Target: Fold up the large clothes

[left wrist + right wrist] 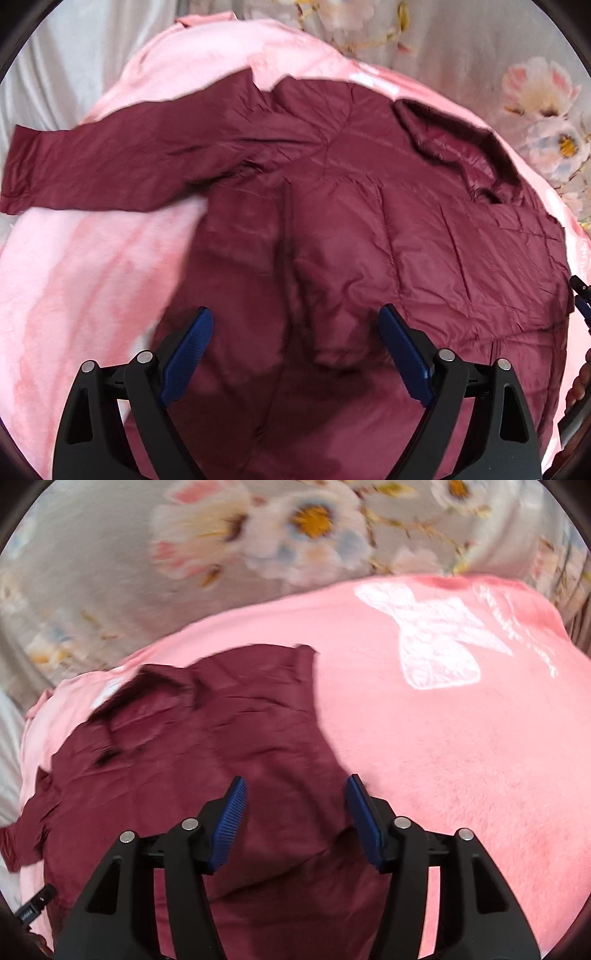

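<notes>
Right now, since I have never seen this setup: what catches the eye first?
A dark maroon quilted jacket lies spread in the middle, one sleeve stretched out to the left in the left wrist view. Under it lies a pink blanket with a white bow print, on floral bedding.

A bed with a grey floral sheet (110,590) carries a pink blanket (443,738); a maroon jacket (351,221) lies on the blanket.

Nothing readable here, honestly; the pink blanket (461,738) has some pale script-like marks near its far right edge, but they're too blurred to make out; a small black tag (37,904) at the lower left carries tiny print — illegible too.
</notes>
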Demonstrator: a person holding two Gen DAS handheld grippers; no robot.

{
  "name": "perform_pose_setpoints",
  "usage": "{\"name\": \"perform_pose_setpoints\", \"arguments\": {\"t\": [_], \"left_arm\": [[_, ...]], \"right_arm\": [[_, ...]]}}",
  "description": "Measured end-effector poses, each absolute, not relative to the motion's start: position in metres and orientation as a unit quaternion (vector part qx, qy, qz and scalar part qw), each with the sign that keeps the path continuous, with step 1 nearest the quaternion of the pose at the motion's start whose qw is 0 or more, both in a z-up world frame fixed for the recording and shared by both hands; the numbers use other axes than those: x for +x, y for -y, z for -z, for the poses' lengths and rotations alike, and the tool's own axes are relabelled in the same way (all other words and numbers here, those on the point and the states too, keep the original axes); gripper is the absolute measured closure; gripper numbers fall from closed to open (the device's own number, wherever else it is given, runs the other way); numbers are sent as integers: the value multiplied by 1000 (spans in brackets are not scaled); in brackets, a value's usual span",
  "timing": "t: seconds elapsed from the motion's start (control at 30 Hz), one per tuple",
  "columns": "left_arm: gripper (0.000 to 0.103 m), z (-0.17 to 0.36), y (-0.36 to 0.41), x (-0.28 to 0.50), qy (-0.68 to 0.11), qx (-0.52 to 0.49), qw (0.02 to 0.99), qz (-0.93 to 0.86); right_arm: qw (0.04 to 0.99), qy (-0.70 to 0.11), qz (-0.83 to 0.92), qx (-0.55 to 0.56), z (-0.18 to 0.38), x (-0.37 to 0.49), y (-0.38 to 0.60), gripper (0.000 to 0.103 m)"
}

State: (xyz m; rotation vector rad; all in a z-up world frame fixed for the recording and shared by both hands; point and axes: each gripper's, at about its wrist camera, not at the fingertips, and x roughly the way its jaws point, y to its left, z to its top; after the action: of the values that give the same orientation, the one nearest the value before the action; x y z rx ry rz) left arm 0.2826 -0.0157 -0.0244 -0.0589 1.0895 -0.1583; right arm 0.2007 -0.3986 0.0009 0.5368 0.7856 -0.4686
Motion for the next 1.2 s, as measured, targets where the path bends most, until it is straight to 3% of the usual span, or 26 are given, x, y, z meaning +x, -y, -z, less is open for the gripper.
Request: {"name": "perform_pose_setpoints", "arguments": {"t": [0.07, 0.17, 0.23, 0.27, 0.5, 0.9, 1.13, 1.2], "left_arm": [[23, 29, 22, 285, -521, -26, 850, 69], [43, 30, 33, 287, -514, -11, 855, 71], [58, 31, 37, 287, -515, -4, 854, 77], [60, 31, 38, 287, -514, 0, 854, 78], [57, 43, 55, 286, -490, 38, 867, 88], [57, -12, 41, 302, -460, -1, 883, 96], [57, 32, 78, 326, -479, 30, 874, 82], [52, 39, 81, 327, -466, 39, 881, 75]], "right_arm": [[858, -387, 220, 256, 10, 210, 403, 49], [863, -411, 216, 200, 14, 219, 398, 91], [876, -385, 212, 198, -2, 206, 398, 99], [881, -370, 213, 205, -8, 198, 400, 101], [860, -397, 235, 220, 38, 188, 424, 102], [897, -353, 215, 157, -42, 209, 382, 98], [881, -401, 217, 127, 4, 255, 366, 98], [876, -411, 216, 128, 20, 259, 371, 99]]}}
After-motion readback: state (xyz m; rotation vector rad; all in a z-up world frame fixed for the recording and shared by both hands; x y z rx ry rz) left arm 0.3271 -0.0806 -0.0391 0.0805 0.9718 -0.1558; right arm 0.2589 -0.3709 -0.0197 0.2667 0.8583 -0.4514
